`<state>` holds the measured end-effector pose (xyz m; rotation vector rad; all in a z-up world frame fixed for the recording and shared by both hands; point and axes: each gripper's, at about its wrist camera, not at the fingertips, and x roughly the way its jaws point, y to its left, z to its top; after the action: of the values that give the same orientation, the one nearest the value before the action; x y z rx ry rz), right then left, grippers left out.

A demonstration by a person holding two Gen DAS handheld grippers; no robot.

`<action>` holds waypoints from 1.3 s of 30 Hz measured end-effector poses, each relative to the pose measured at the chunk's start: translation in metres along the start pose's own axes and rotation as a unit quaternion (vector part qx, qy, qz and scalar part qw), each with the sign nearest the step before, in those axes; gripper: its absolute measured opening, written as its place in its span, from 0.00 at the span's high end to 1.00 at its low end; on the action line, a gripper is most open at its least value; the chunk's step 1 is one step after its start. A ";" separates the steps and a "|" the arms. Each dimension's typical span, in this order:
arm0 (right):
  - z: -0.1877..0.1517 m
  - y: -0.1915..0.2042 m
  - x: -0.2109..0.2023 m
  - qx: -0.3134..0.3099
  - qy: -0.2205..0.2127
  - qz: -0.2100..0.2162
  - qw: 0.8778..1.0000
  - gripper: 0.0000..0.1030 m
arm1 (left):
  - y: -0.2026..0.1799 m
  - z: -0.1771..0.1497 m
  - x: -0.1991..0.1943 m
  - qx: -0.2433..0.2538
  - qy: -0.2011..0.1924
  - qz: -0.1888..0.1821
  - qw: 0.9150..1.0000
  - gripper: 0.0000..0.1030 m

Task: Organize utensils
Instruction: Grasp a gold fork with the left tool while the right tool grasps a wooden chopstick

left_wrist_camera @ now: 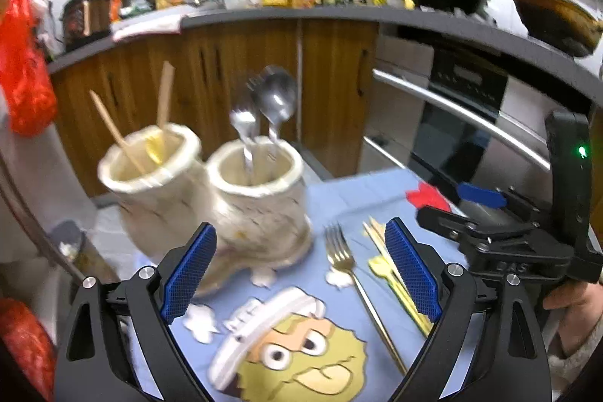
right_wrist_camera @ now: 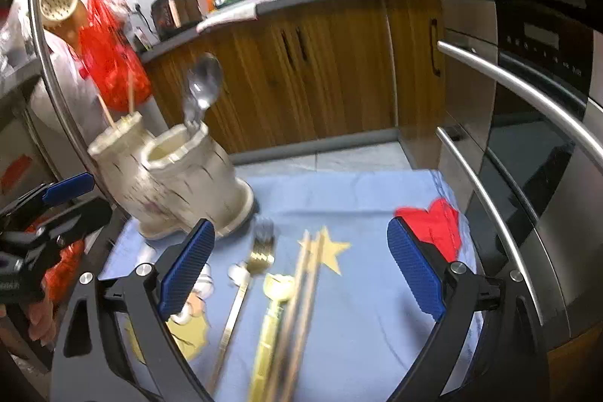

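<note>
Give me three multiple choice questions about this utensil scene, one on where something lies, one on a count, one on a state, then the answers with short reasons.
1. Where does the gold fork lie?
A. in the holder's left cup
B. flat on the blue cloth
C. on the counter

2. How many cups has the cream holder?
A. one
B. two
C. four

3. How do the left gripper's jaws stand?
A. wide open, empty
B. shut on the fork
C. shut on chopsticks

Answers:
1 B, the fork rests on the cloth beside the chopsticks.
2 B, two joined cups stand side by side.
3 A, the blue pads stand far apart with nothing pressed between them.
</note>
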<state>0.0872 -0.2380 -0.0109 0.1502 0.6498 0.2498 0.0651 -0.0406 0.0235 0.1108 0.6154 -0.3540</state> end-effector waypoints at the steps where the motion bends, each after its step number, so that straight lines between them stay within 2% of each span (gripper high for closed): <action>1: -0.004 -0.003 0.004 -0.004 0.008 -0.006 1.000 0.15 | -0.004 -0.006 0.007 0.005 0.013 -0.003 1.000 0.12; 2: -0.006 -0.004 0.008 -0.007 0.014 -0.006 1.000 0.18 | -0.007 -0.010 0.012 0.009 0.020 -0.005 1.000 0.12; 7: -0.021 -0.013 0.028 -0.018 0.064 -0.001 0.998 0.55 | -0.018 -0.030 0.039 0.024 0.075 -0.023 0.997 0.13; 11: -0.026 -0.017 0.040 -0.011 0.101 0.023 0.995 0.69 | -0.020 -0.039 0.052 0.016 0.109 -0.048 0.993 0.15; 13: -0.029 -0.018 0.043 -0.007 0.110 0.033 0.993 0.77 | -0.020 -0.042 0.058 0.012 0.121 -0.056 0.991 0.22; 15: -0.029 -0.017 0.046 -0.008 0.119 0.041 0.992 0.78 | -0.021 -0.045 0.064 0.010 0.132 -0.058 0.989 0.35; 19: -0.030 -0.011 0.049 -0.016 0.130 0.046 0.990 0.79 | -0.020 -0.049 0.076 -0.010 0.155 -0.080 0.985 0.46; 23: -0.032 -0.005 0.055 -0.028 0.139 0.039 0.989 0.82 | -0.023 -0.050 0.084 -0.016 0.161 -0.086 0.983 0.59; 26: -0.033 -0.003 0.057 -0.031 0.145 0.037 0.988 0.82 | -0.025 -0.051 0.090 -0.029 0.168 -0.099 0.980 0.65; 30: -0.035 -0.002 0.060 -0.036 0.153 0.029 0.987 0.83 | -0.029 -0.051 0.096 -0.021 0.168 -0.087 0.982 0.73; 33: -0.033 -0.001 0.062 -0.040 0.155 0.025 0.987 0.83 | -0.031 -0.049 0.098 -0.019 0.171 -0.093 0.981 0.81; 39: -0.029 -0.003 0.071 -0.040 0.158 0.017 0.986 0.83 | -0.030 -0.044 0.105 -0.024 0.171 -0.087 0.981 0.81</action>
<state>0.1238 -0.2193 -0.0753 0.0438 0.9520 0.3356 0.1100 -0.0899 -0.0735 0.0717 0.9778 -0.4937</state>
